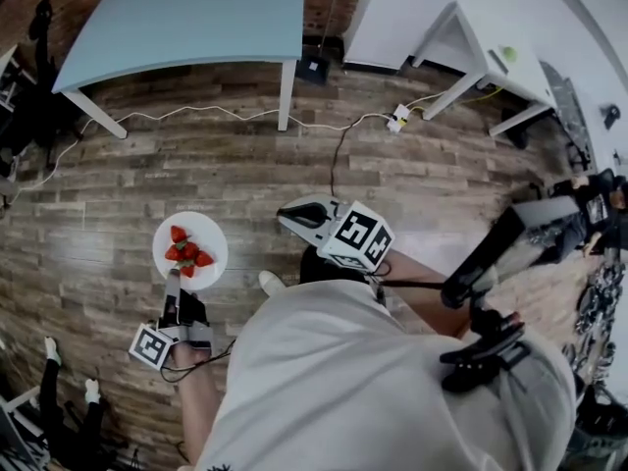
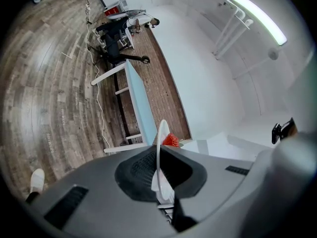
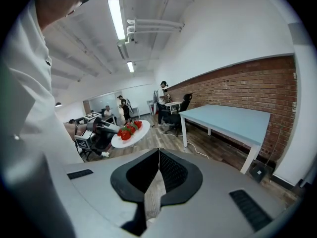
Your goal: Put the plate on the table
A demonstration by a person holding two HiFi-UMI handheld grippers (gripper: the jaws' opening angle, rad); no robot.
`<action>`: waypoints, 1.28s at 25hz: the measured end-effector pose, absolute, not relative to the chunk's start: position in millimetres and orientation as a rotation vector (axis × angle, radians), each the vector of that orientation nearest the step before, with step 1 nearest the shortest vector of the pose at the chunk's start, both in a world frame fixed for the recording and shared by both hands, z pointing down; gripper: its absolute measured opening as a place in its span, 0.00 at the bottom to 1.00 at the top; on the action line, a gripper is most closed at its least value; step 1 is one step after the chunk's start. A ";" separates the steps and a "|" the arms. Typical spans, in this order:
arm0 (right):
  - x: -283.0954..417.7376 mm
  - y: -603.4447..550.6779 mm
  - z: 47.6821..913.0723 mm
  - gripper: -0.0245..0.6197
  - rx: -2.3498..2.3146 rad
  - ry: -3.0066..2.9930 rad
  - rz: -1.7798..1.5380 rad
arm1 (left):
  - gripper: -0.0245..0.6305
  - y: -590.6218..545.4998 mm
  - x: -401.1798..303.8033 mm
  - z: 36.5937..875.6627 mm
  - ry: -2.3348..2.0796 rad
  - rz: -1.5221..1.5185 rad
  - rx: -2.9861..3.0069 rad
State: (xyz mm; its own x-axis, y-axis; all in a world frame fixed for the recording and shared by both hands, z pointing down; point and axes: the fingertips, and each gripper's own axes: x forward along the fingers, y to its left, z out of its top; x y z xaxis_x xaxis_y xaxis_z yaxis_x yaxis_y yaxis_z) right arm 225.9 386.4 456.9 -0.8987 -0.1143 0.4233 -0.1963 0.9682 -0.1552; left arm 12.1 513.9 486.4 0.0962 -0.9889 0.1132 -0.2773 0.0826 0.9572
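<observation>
Between fingers of L gripper: plate rim; strawberries atop

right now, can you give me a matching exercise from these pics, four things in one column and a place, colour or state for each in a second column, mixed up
Column one
1. plate
2. strawberries
3. right gripper
4. table

Column two
a. shut, with nothing between its jaws
b. light blue top
c. held by its rim in the left gripper
d. red, in a pile

Pairs: 1-c, 2-d, 3-a, 4-b
</observation>
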 end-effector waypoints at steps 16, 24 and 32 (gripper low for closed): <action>176.2 349.9 462.8 0.05 0.200 -2.685 0.308 | 0.05 486.5 -38.7 490.2 -1.389 -0.948 1.369; 120.2 232.7 487.7 0.05 0.200 -2.712 0.375 | 0.05 380.5 -98.0 496.6 -1.425 -0.932 1.328; 81.1 83.7 465.2 0.05 0.254 -2.752 0.399 | 0.05 207.0 -137.5 463.9 -1.371 -0.909 1.423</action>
